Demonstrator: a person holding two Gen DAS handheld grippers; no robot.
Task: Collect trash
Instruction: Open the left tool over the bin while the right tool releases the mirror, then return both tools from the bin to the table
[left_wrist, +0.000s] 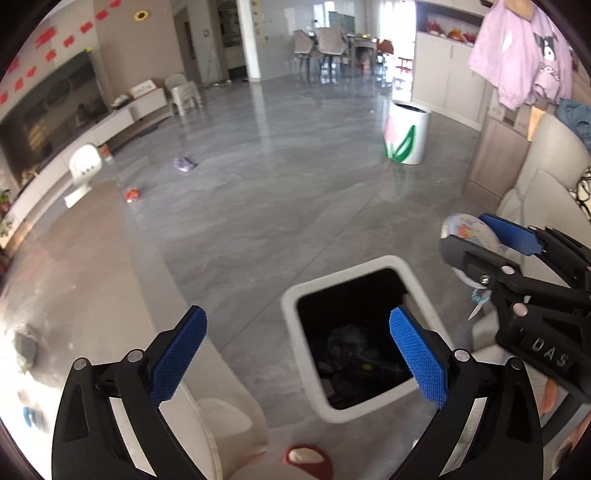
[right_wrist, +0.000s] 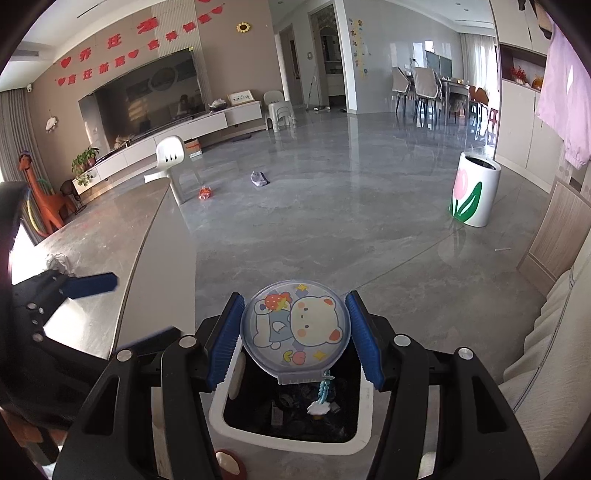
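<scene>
Right wrist view, right gripper (right_wrist: 295, 332) pinching round fan (right_wrist: 295, 326) over bin (right_wrist: 218, 413), left gripper (left_wrist: 297, 363) spread, tulip bin (right_wrist: 476, 188) nearby

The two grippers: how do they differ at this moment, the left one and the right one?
The left gripper is open and holds nothing; the right gripper is shut on the round cartoon case. In the right wrist view, the right gripper has the case over the white bin; the left gripper is off to the side, over the grey counter. Both have black frames and blue pads.
</scene>
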